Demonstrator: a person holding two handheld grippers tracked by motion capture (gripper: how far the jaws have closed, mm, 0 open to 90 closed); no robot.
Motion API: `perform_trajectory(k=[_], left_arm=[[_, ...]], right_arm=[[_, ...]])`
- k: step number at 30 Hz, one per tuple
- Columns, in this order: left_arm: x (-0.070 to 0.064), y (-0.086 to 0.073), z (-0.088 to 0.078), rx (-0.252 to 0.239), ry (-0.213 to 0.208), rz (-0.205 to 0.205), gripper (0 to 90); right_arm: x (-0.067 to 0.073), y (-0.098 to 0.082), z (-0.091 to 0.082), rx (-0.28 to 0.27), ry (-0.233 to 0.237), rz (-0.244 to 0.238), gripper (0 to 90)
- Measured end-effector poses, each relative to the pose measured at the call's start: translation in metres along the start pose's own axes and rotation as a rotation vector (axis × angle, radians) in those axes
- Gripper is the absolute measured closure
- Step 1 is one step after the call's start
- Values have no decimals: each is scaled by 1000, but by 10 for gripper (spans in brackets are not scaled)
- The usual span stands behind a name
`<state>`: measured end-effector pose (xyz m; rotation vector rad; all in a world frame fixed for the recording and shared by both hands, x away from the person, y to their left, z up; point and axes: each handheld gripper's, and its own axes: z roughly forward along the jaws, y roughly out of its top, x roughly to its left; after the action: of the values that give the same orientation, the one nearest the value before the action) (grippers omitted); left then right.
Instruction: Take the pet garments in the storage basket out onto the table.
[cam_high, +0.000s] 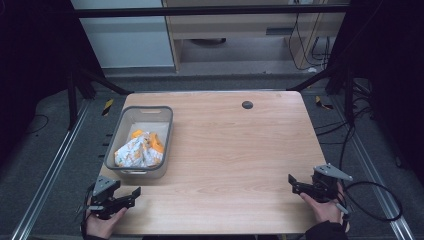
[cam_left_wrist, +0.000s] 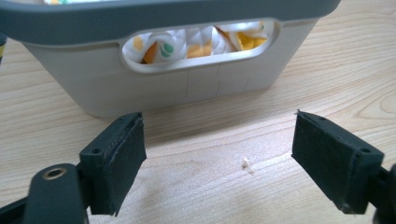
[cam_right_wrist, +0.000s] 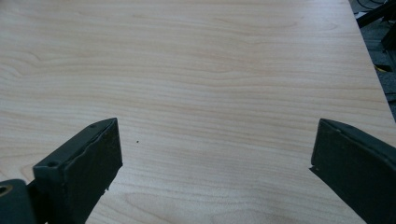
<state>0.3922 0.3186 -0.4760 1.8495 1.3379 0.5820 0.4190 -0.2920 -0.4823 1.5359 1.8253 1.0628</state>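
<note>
Grey plastic bin (cam_high: 131, 116) sits at the counter's (cam_high: 235, 150) left side, holding crumpled white-and-orange wrappers (cam_high: 139, 150). Left tongs (cam_high: 131, 195) hang just before its handle slot, jaws spread wide and empty; right tongs (cam_high: 294, 182), well apart, gape over bare wood.

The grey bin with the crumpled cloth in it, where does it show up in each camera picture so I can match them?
High view: the grey bin stands at the table's left side, beyond the left gripper.
Left gripper view: its near wall and handle slot span the top, beyond the open jaws.
Right gripper view: bare wooden table ahead of the open jaws.
Shared landmark: the orange and white cloth, seen through the slot.
</note>
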Motion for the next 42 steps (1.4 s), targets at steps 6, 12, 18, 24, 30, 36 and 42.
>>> perform_trajectory(k=[6,12,18,24,30,36,42], left_arm=[[-3,3,-9,-31,-8,-19,179],[-3,8,-19,-80,1,-32,190],[-1,15,-31,-129,3,-63,217],[-3,23,-36,-144,-5,-62,231],[-5,33,-39,-157,-6,-46,232],[-4,45,-45,-182,-11,-38,231],[-2,59,-52,-207,-16,-27,230]], right_arm=[[4,1,-3,6,28,-20,53],[8,-2,-2,10,24,-47,112],[10,-3,-1,1,17,-54,113],[13,-3,-1,-7,31,-66,108],[13,-3,0,-12,30,-71,109],[12,-4,0,-19,28,-80,109],[13,-5,0,-24,31,-89,109]])
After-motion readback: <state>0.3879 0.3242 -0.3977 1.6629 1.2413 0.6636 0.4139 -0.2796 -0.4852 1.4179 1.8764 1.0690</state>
